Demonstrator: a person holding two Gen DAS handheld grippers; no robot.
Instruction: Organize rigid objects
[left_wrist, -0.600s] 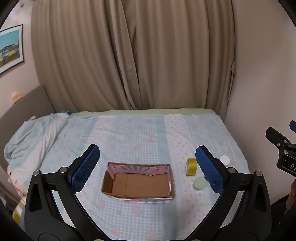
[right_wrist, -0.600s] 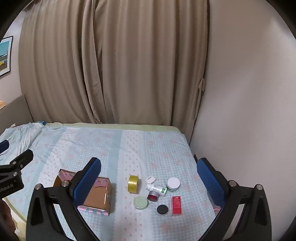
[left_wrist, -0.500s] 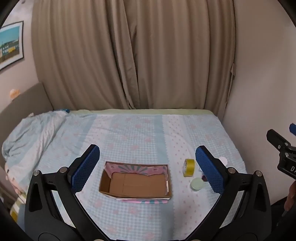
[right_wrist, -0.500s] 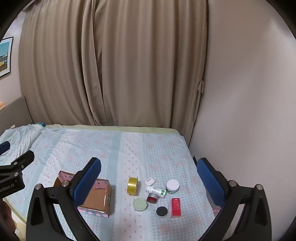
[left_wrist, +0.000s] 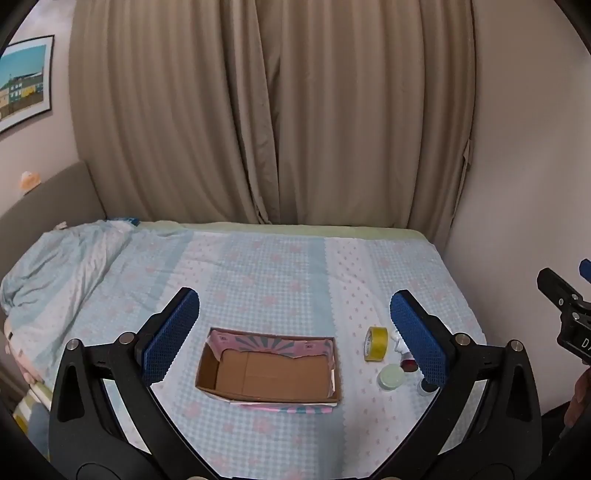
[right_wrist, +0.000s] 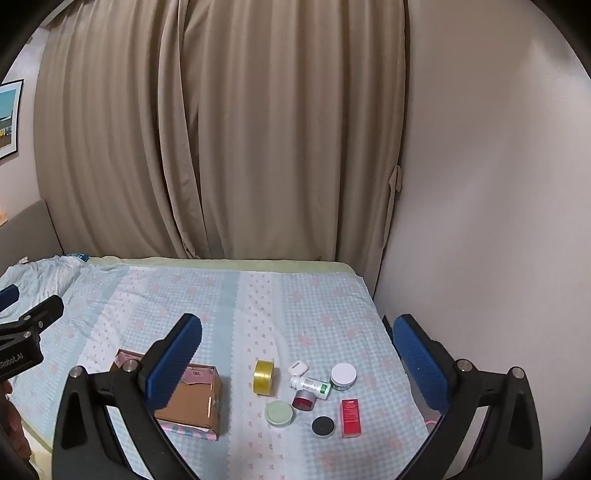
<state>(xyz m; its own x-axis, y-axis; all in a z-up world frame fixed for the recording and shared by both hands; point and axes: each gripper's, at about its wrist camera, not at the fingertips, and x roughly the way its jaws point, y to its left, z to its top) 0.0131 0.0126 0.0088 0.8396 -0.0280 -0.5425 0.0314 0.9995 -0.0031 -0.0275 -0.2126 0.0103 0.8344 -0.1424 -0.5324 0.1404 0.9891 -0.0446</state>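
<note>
An open cardboard box (left_wrist: 267, 373) (right_wrist: 201, 400) with a pink lining lies empty on the bed. To its right sit a yellow tape roll (left_wrist: 376, 343) (right_wrist: 263, 376), a pale green round lid (left_wrist: 390, 376) (right_wrist: 280, 413), a white bottle with a green label (right_wrist: 310, 386), a white jar (right_wrist: 343, 376), a red-topped tin (right_wrist: 304, 400), a black disc (right_wrist: 323, 425), a red carton (right_wrist: 350, 418) and a small white case (right_wrist: 298, 368). My left gripper (left_wrist: 291, 334) hovers open above the box. Held above the small items, my right gripper (right_wrist: 297, 354) is open and holds nothing.
The bed (left_wrist: 258, 266) is covered by a light blue checked sheet. A crumpled duvet (left_wrist: 55, 266) lies at its left end by a grey headboard (left_wrist: 40, 199). Beige curtains (left_wrist: 273, 110) hang behind, and a wall (right_wrist: 480, 184) bounds the right side.
Both views have drifted slightly, so the box and the small items sit a little lower and further left in the frames. Both grippers stay open and nothing was picked up.
</note>
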